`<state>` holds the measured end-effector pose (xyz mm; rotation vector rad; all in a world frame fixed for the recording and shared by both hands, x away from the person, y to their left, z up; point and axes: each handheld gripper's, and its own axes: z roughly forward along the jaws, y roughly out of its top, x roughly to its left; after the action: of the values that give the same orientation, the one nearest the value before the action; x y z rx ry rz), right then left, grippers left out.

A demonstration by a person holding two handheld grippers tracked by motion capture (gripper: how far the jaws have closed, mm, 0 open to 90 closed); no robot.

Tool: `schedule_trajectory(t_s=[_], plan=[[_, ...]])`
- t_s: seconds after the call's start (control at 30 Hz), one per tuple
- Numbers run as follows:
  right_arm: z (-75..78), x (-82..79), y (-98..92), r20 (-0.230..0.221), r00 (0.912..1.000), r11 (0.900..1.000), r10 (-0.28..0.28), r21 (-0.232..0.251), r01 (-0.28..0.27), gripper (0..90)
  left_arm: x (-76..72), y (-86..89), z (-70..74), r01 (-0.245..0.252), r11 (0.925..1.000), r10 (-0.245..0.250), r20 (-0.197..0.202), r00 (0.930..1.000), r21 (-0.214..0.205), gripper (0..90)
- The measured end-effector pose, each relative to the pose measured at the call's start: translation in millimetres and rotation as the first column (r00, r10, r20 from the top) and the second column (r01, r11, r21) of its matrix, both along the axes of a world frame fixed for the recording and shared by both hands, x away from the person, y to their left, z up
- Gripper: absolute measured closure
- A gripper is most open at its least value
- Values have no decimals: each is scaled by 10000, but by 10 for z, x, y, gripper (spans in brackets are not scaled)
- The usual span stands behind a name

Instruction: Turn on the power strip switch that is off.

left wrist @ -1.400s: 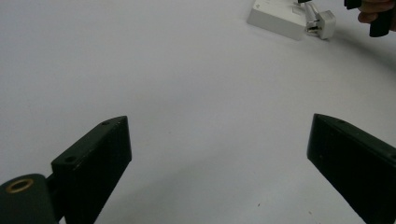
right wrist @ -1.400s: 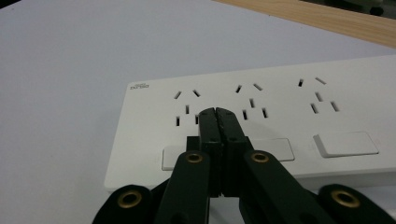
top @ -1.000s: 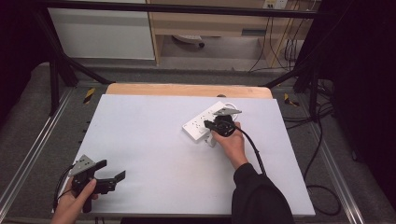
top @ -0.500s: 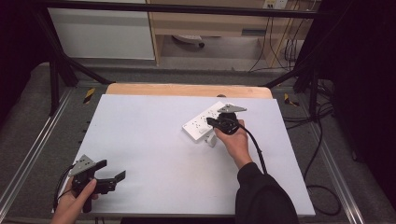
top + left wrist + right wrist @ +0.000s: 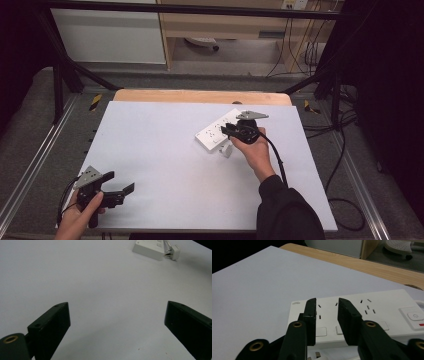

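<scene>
Since a second ago, the right gripper (image 5: 231, 129) has drawn back slightly toward the person, over the near edge of the white power strip (image 5: 218, 132); the left gripper (image 5: 116, 187) has stayed put. Nearest, at the table's (image 5: 165, 150) front left corner, a hand (image 5: 80, 217) holds the left gripper low, its jaws spread wide over bare white surface. Farther off, right of centre, the right hand (image 5: 256, 150) holds its gripper above the strip, jaws narrowed to a small gap, gripping nothing. A white plug (image 5: 226, 150) lies just beside the strip's near edge.
</scene>
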<state>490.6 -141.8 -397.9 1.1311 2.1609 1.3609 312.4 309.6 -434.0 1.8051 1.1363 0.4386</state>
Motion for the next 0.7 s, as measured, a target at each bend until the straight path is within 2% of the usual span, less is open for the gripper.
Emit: schedule_trajectory(t_s=[0.37,0.7], plan=[[135,-69,-107,-102,9998,9998,-179,103,180,456,0,-1,-3,-28,10000,28,3,10000,12,65],[245,-136,-222,29,9988,9988,-479,84,479,265,-1,1,-4,-72,10000,72,0,10000,26,65]])
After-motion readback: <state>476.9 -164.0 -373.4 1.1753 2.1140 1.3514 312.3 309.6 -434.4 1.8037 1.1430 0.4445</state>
